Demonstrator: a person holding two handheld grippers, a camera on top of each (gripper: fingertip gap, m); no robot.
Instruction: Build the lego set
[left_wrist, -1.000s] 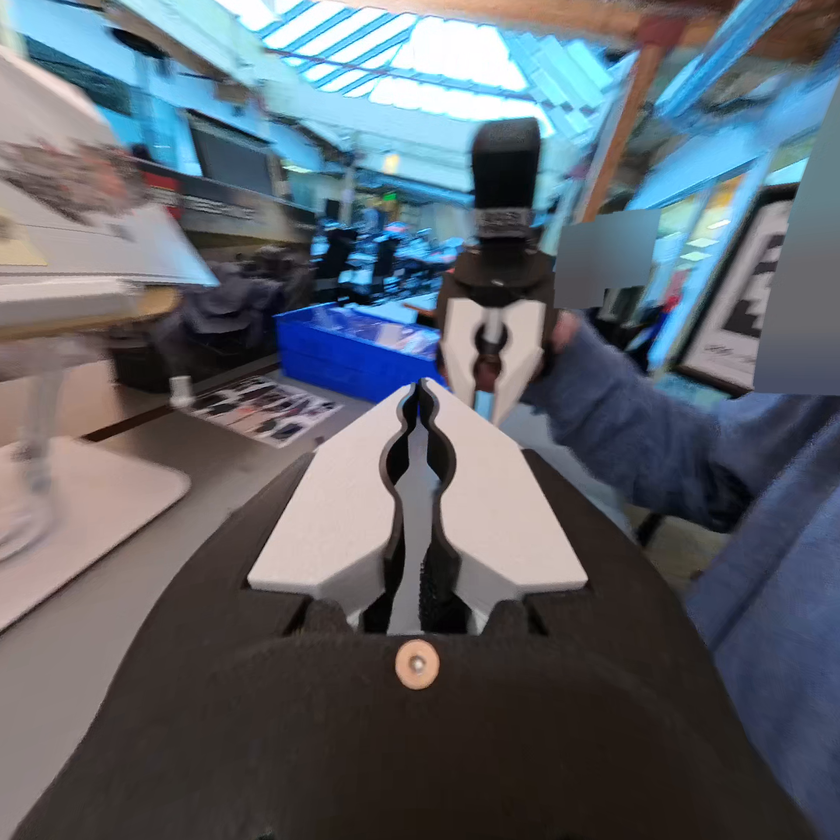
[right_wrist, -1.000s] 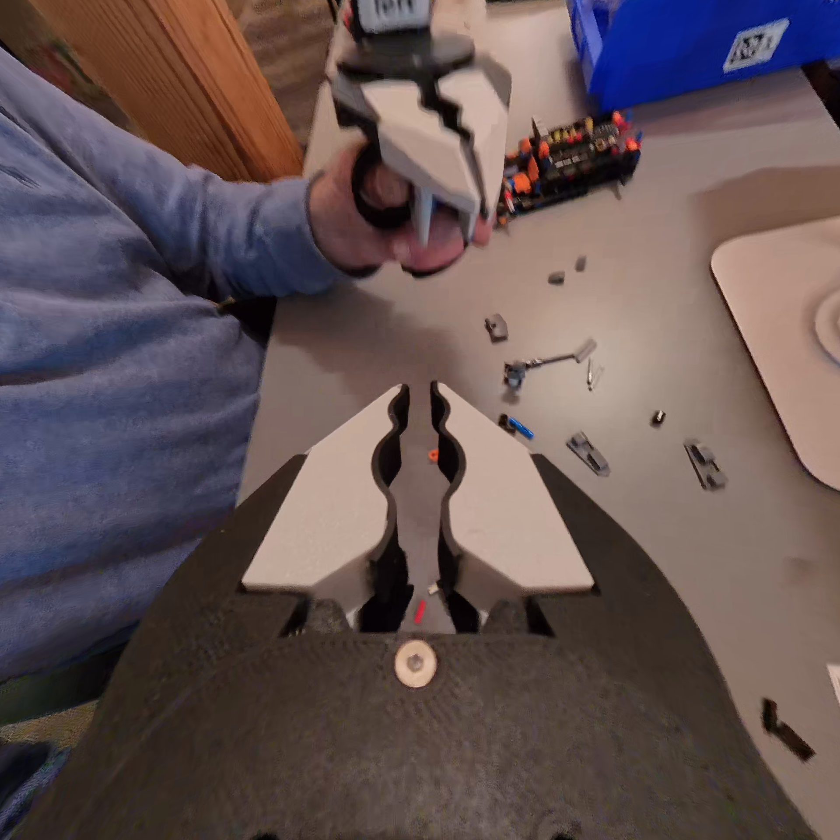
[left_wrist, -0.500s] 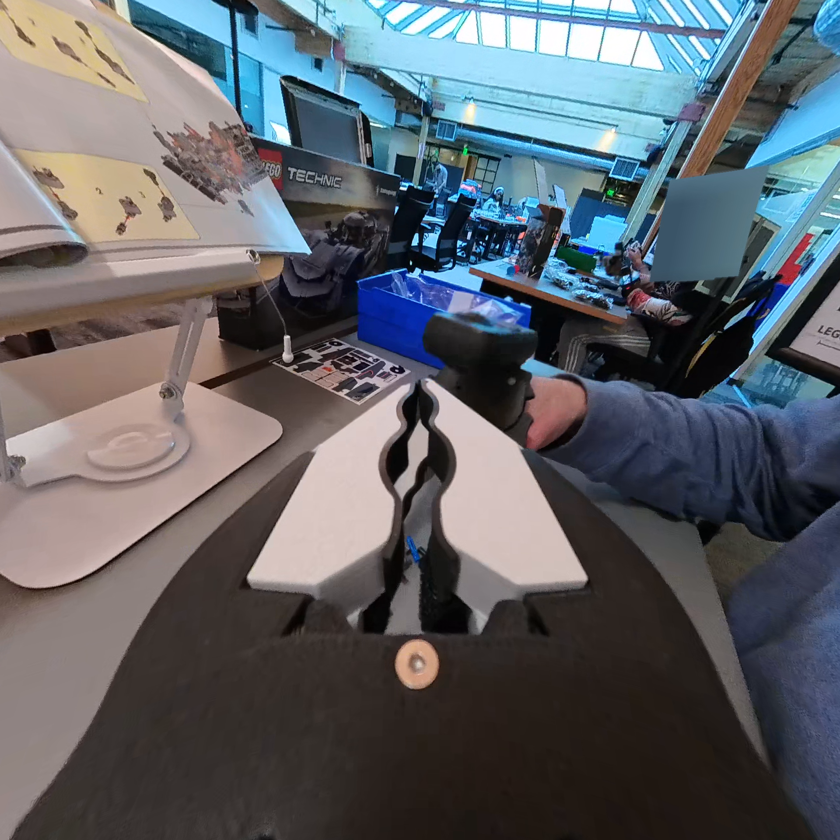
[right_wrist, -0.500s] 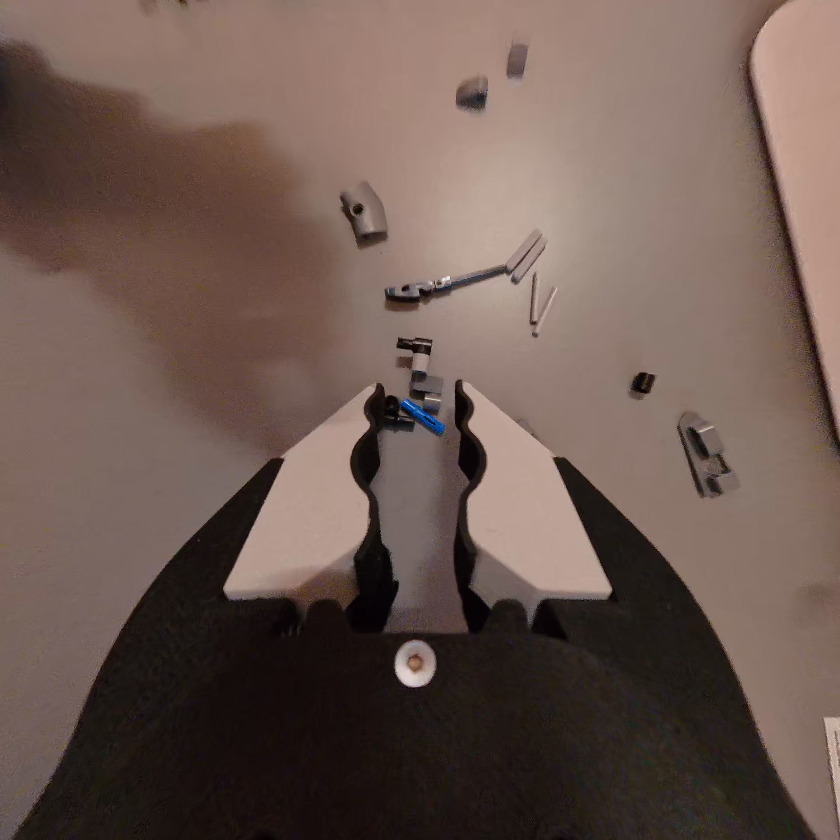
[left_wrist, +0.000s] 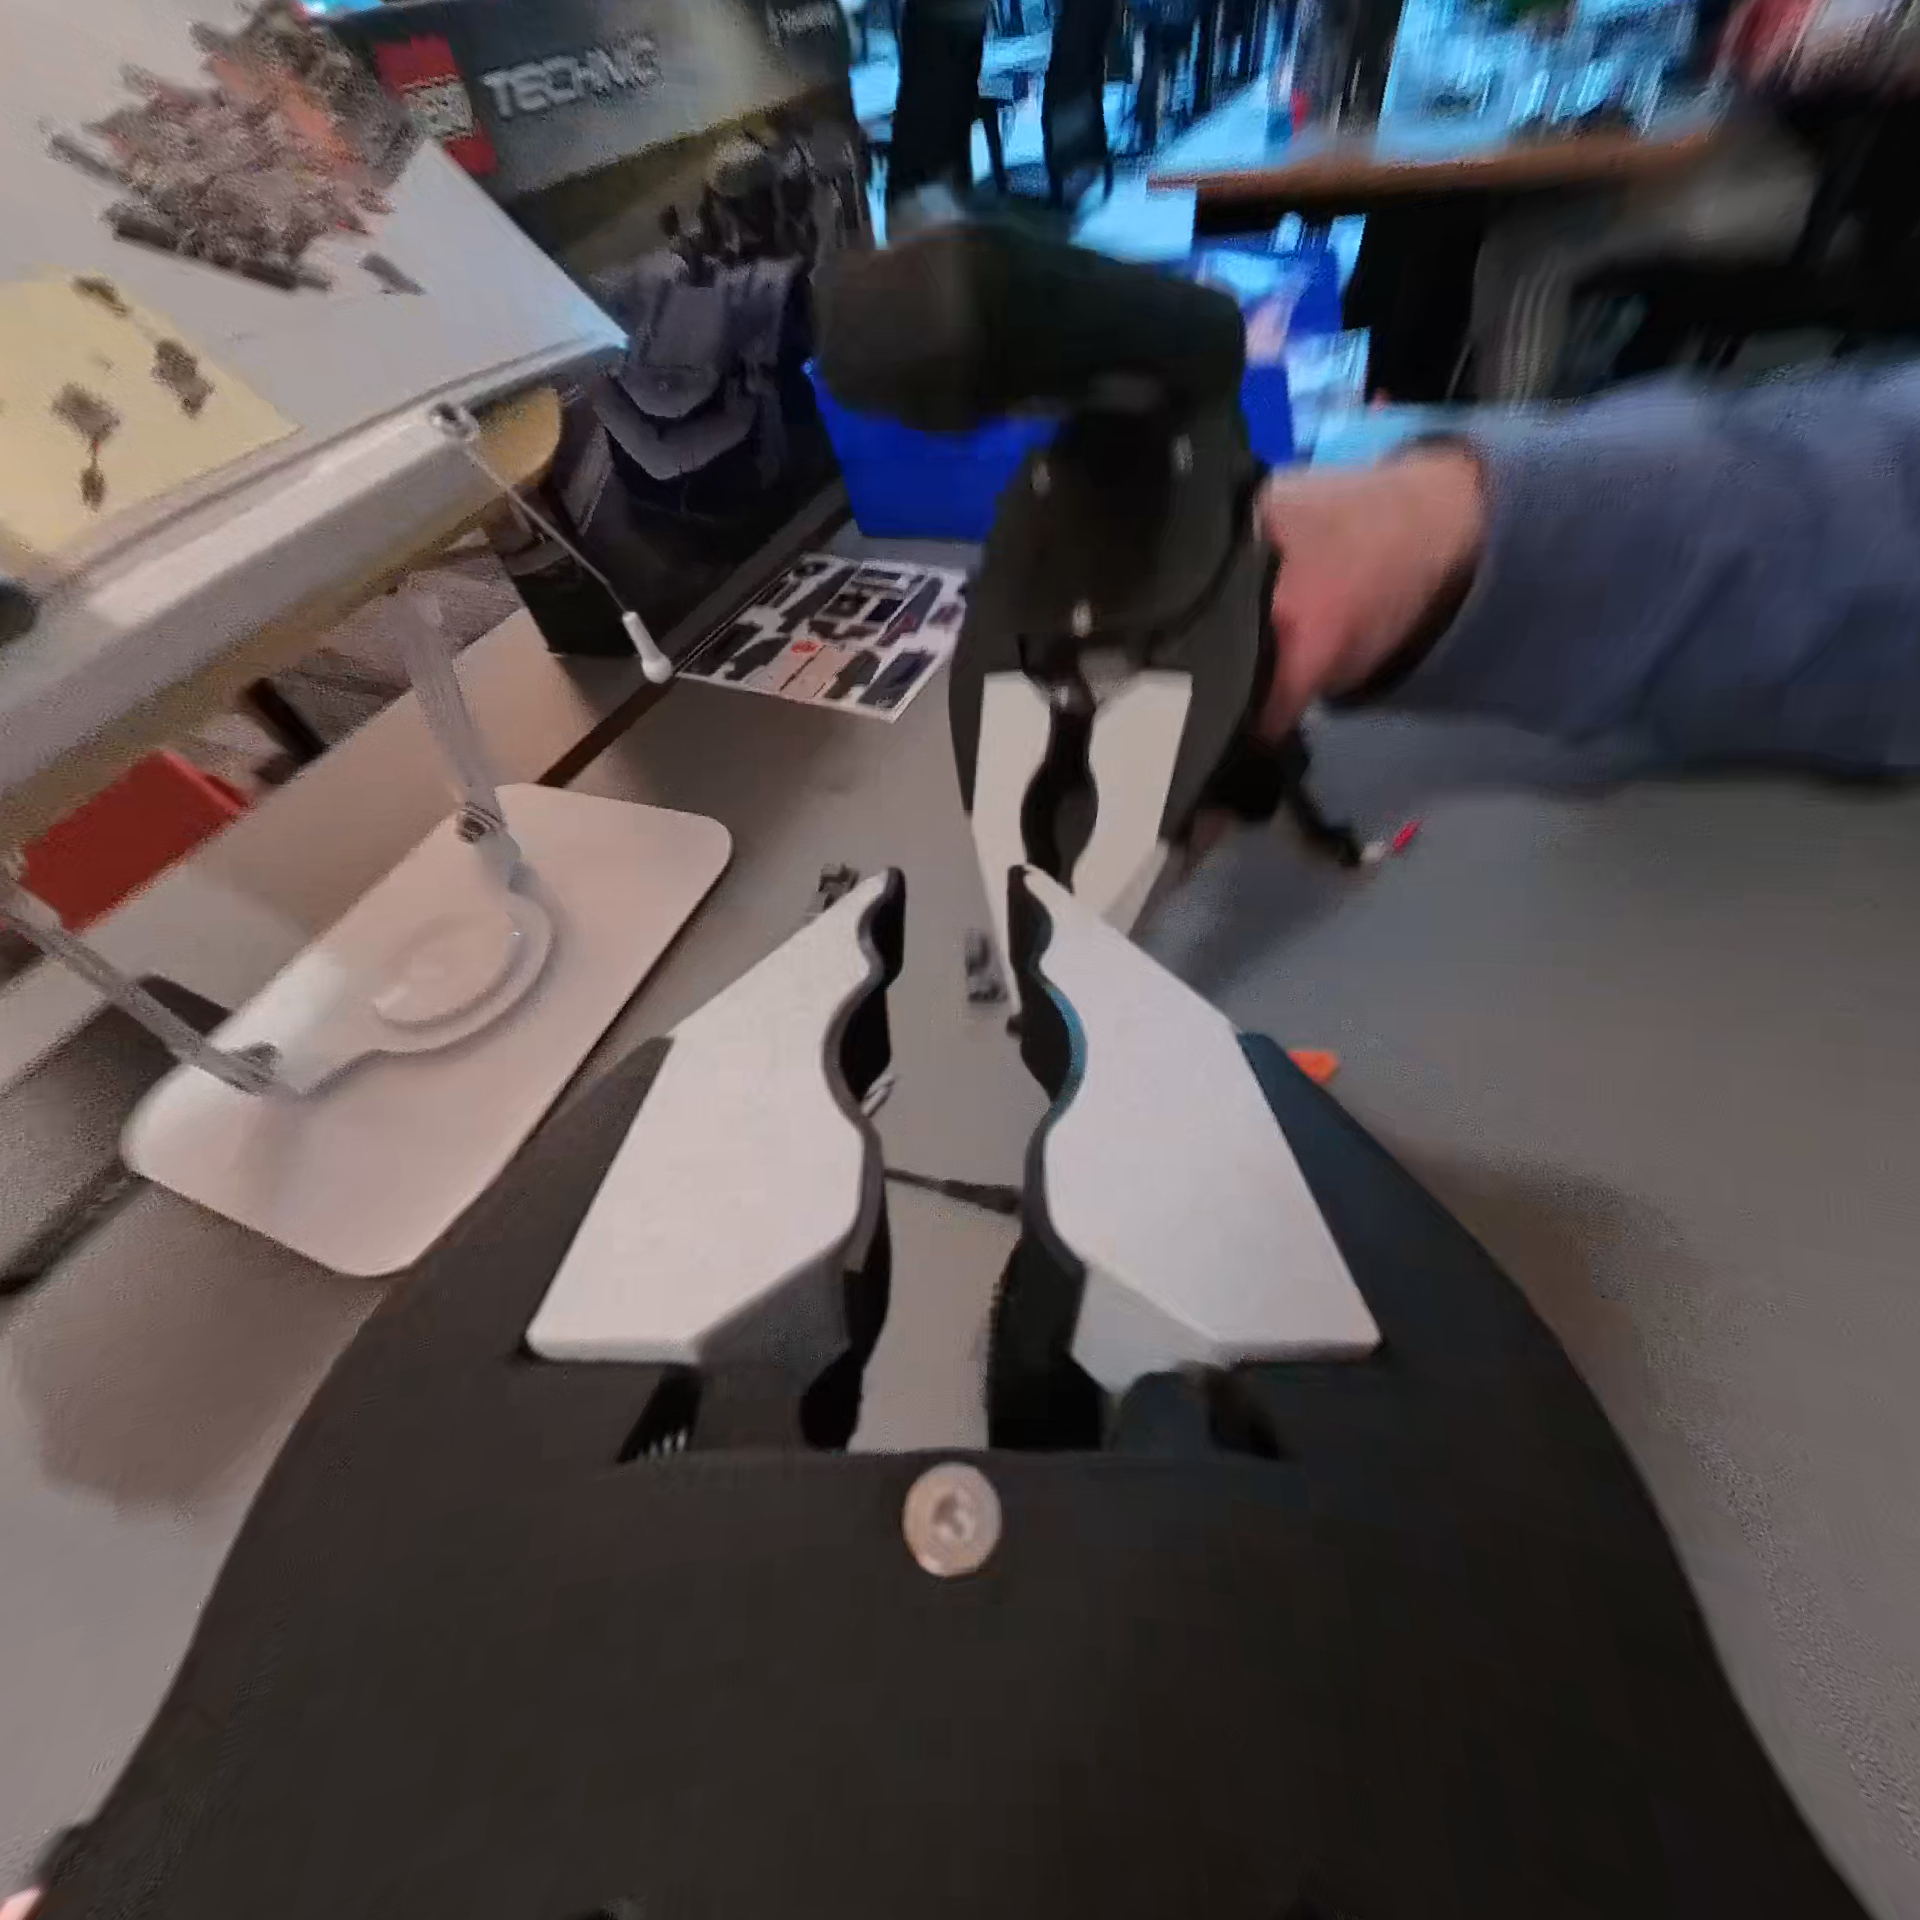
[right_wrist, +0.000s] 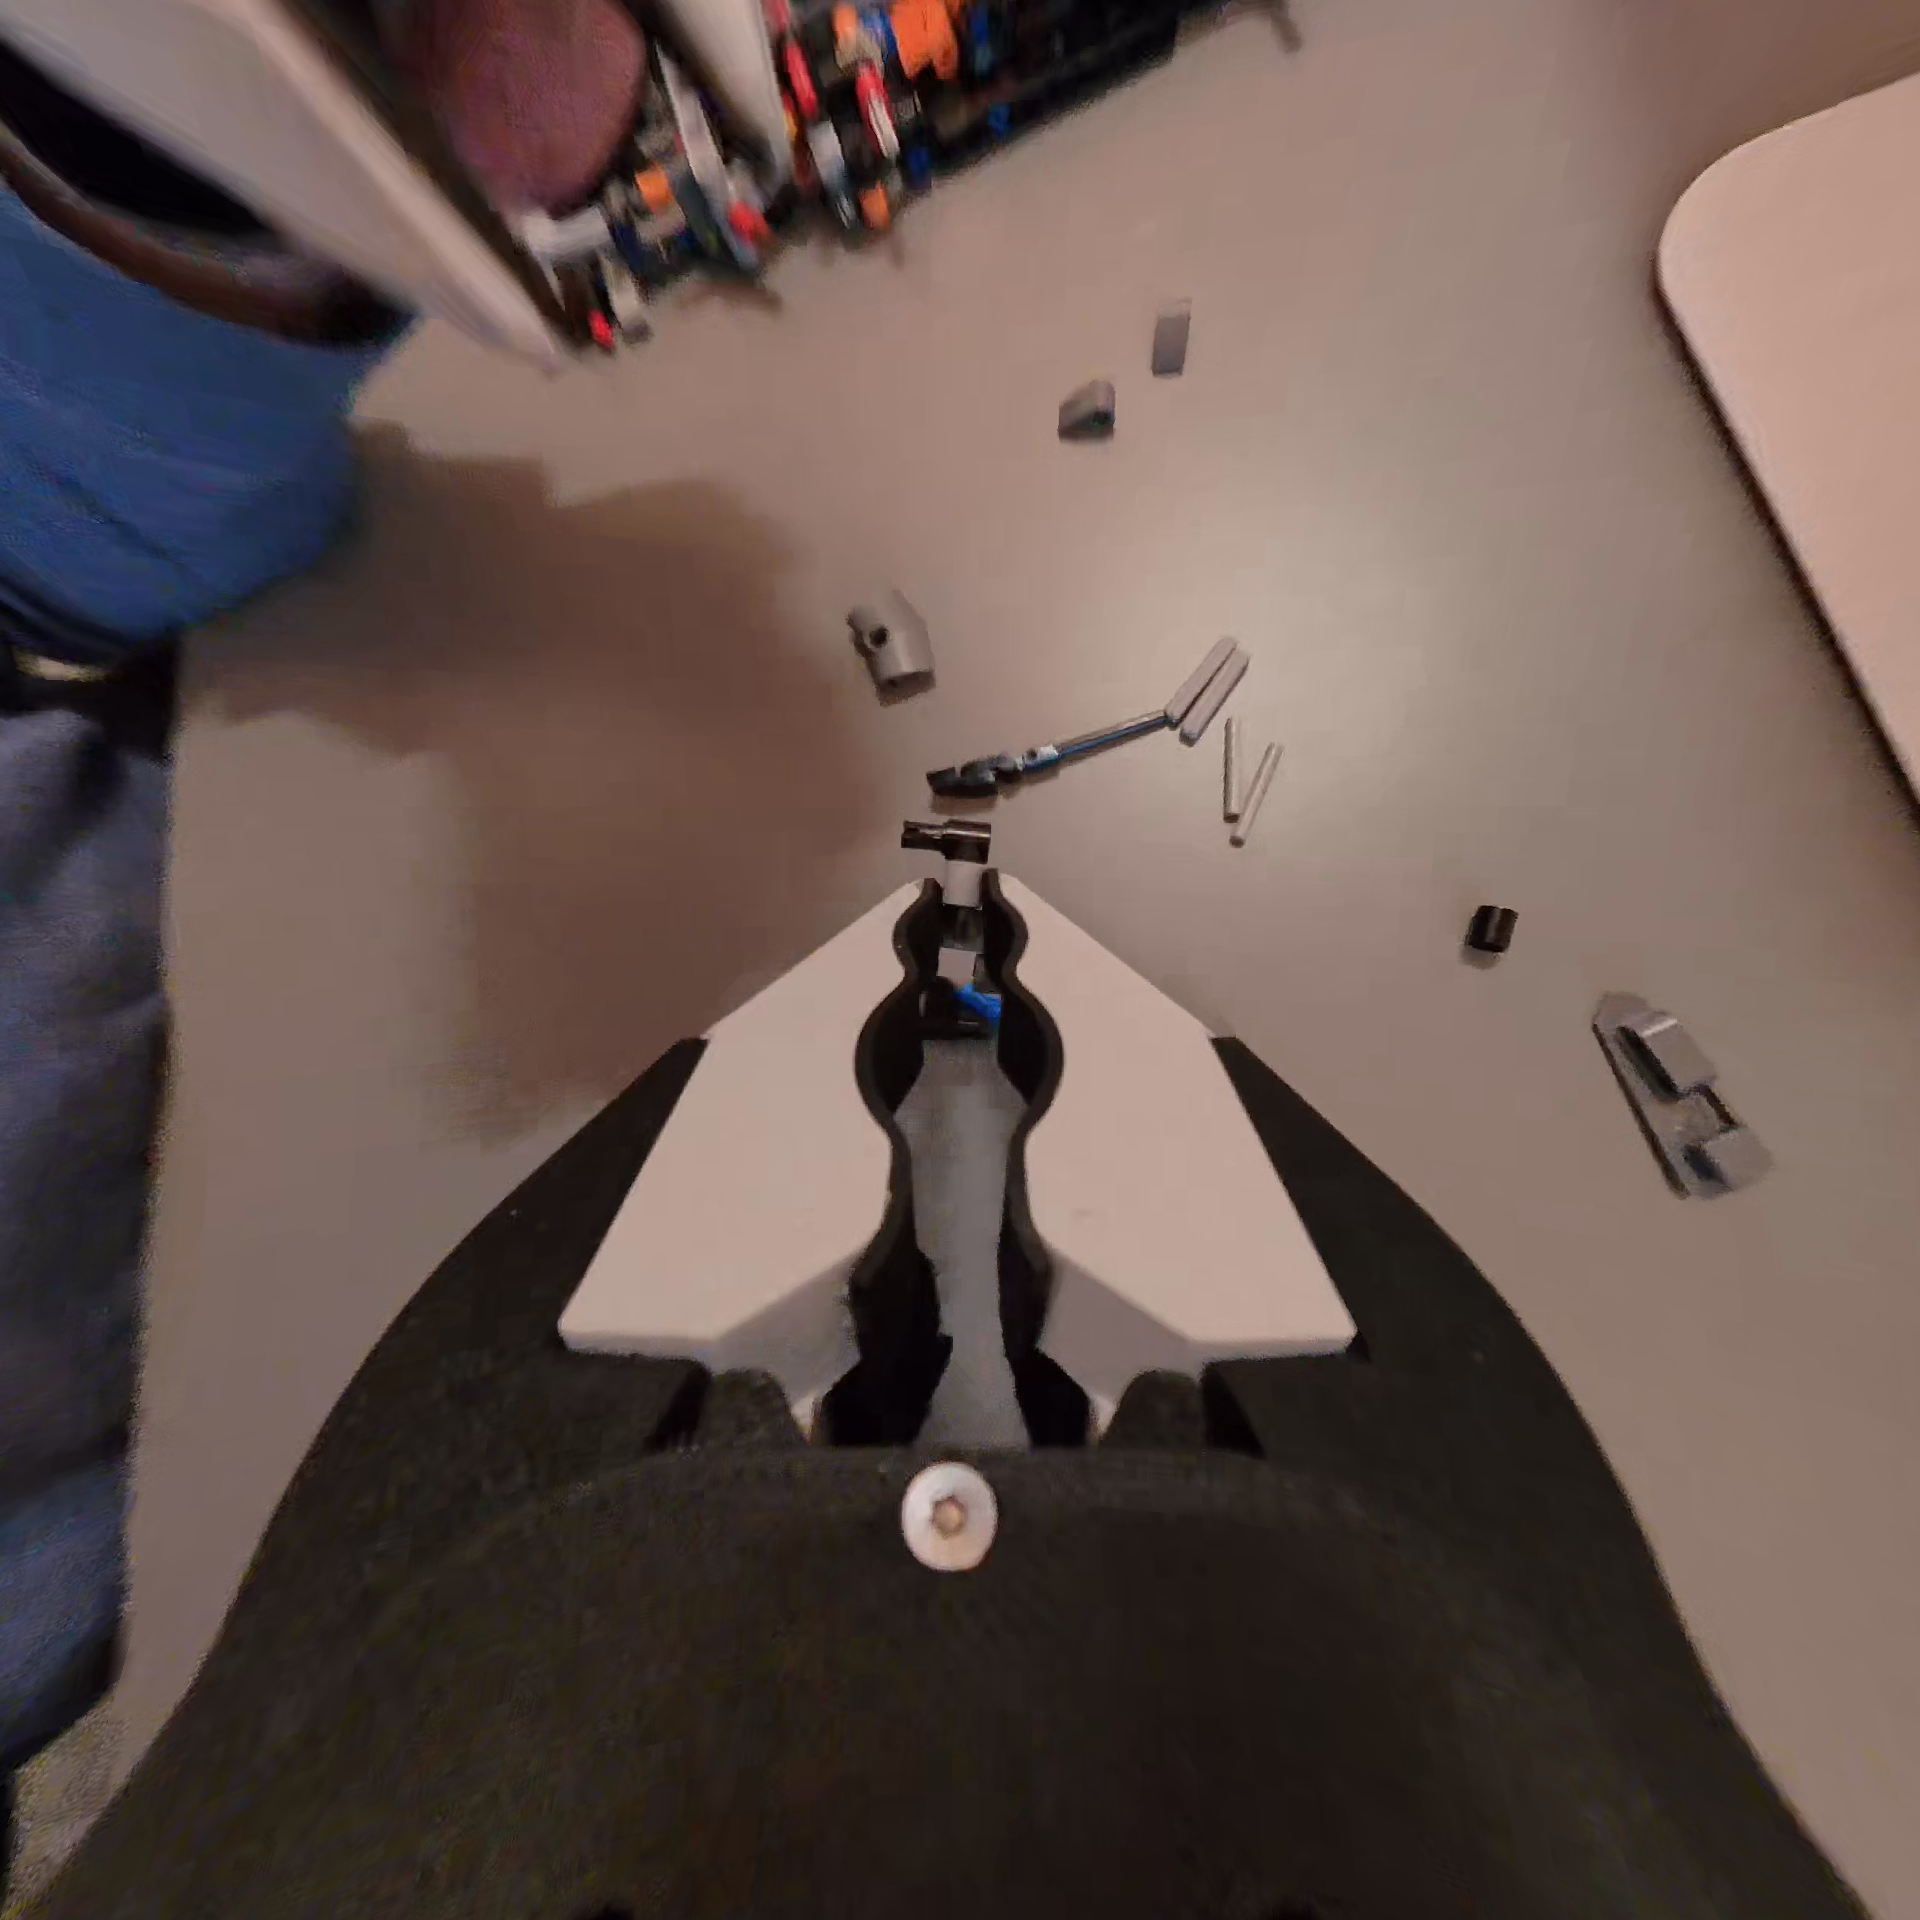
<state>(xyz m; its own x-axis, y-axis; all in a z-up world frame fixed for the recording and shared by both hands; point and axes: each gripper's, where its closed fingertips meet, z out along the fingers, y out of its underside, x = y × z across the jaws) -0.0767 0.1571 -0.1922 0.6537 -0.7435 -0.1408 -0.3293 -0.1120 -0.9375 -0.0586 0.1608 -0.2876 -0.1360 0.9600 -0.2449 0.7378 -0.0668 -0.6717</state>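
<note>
In the right wrist view my right gripper (right_wrist: 961, 885) is low over the grey table (right_wrist: 623, 935). Its fingertips are closed on a small lego piece (right_wrist: 948, 836), a black connector on a grey stub. A blue pin (right_wrist: 979, 1000) lies just behind, between the fingers. In the left wrist view my left gripper (left_wrist: 954, 896) is open and empty, with small dark parts (left_wrist: 982, 966) on the table between its tips. The right gripper (left_wrist: 1065, 821) points down at the table just ahead of it. The colourful lego build (right_wrist: 831, 125) lies at the far edge, blurred.
Loose parts lie ahead of the right gripper: a grey connector (right_wrist: 890, 649), an axle assembly (right_wrist: 1091, 743), two thin rods (right_wrist: 1247, 779), a black bush (right_wrist: 1491, 928), a grey piece (right_wrist: 1673, 1091). The white stand's base (left_wrist: 436, 1029) carries the instruction booklet (left_wrist: 208, 260). A blue bin (left_wrist: 914, 468) and a sticker sheet (left_wrist: 831, 634) lie behind. About 10 cm separates my left fingertips from my right. From either gripper's tips it is about 25 cm to the colourful lego build (right_wrist: 831, 125).
My left gripper has gone from shut to open and tipped down toward the table. My right gripper came down over the loose parts, opened wide, then closed on the small grey and black piece.
</note>
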